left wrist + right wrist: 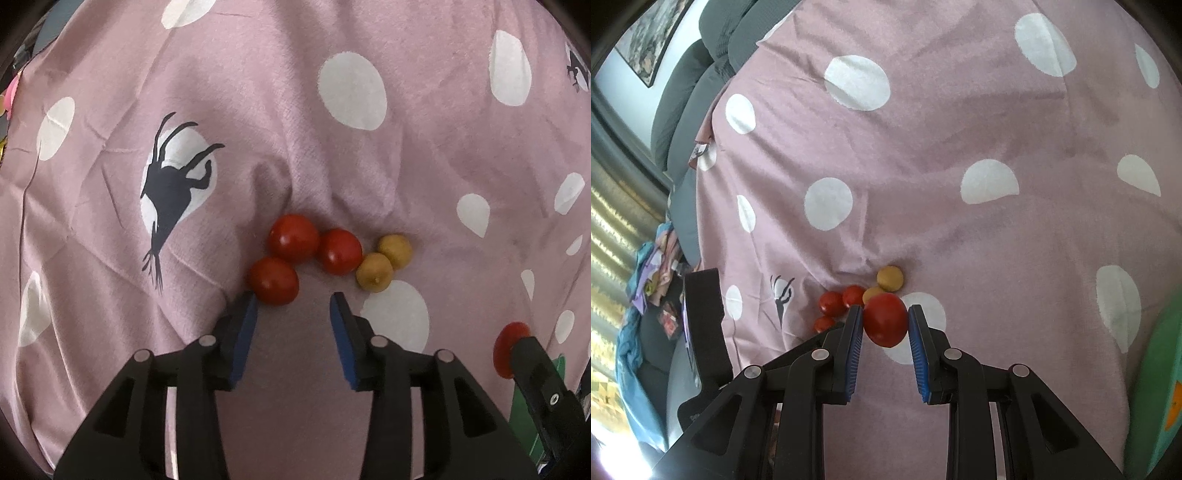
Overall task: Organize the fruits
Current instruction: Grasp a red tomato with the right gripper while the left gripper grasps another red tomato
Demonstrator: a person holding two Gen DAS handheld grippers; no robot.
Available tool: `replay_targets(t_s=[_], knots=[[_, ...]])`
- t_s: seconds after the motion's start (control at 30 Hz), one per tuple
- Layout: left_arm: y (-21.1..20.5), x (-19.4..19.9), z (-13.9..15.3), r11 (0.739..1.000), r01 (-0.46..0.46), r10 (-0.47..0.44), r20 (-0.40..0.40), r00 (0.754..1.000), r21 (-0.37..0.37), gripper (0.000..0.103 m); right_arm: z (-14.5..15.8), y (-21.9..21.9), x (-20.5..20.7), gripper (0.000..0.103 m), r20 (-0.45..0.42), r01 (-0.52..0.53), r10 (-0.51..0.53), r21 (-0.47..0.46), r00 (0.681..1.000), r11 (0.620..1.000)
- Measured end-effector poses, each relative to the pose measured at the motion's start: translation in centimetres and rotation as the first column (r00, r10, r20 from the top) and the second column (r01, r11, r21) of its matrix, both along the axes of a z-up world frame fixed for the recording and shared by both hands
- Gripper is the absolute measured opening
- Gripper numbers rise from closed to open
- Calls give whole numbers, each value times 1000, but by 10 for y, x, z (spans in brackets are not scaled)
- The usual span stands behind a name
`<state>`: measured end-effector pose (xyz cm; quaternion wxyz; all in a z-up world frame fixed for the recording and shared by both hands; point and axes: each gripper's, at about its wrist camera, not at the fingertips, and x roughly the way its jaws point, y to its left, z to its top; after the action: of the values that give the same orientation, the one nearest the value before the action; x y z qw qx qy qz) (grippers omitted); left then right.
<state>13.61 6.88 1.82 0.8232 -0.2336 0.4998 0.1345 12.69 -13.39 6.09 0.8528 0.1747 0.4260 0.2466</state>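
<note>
Fruits: red fruit (885,319) clamped in right gripper (885,325); left gripper (293,302) released, beside three red fruits (293,238).

A mauve bedspread (332,177) with white dots and dark animal prints covers the bed. On it, clustered and touching: three red tomatoes (294,238) and two yellow-brown fruits (375,272).
</note>
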Motion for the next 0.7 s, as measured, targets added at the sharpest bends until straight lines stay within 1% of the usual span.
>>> replay_targets(t_s=[0.1,0.23,0.3,0.33,0.37,0.4,0.43,0.57,0.63,0.7], knots=[[-6,9,-2,1000,-2,2,2,1000,23,40,1,0,0,27,-1,0,0,0,1000,1000],[-9,24,-5,1000,-13,13,3,1000,22,38,1,-1,0,27,1,0,0,6,1000,1000],[-11,30,-7,999,-11,11,1,1000,42,37,2,-2,0,27,2,1,-1,10,1000,1000],[-12,33,-9,998,-12,12,-1,1000,58,35,2,-2,1,27,2,4,-4,12,1000,1000],[-14,37,-11,997,-17,18,-8,1000,77,31,2,-3,1,27,1,5,-5,13,1000,1000],[-15,39,-13,995,-24,25,-13,1000,98,25,2,-3,1,27,0,6,-6,14,1000,1000],[-18,42,-15,994,-29,31,-12,999,108,25,2,-4,1,27,-1,8,-8,15,1000,1000],[-12,40,-16,996,-44,42,26,999,74,25,1,-4,2,27,-4,9,-9,18,1000,1000],[-12,37,-14,995,-38,36,22,999,89,24,2,-3,2,27,-4,7,-7,17,1000,1000],[-17,33,-8,994,-28,24,35,999,110,24,2,-4,2,27,-1,8,-8,16,1000,1000]])
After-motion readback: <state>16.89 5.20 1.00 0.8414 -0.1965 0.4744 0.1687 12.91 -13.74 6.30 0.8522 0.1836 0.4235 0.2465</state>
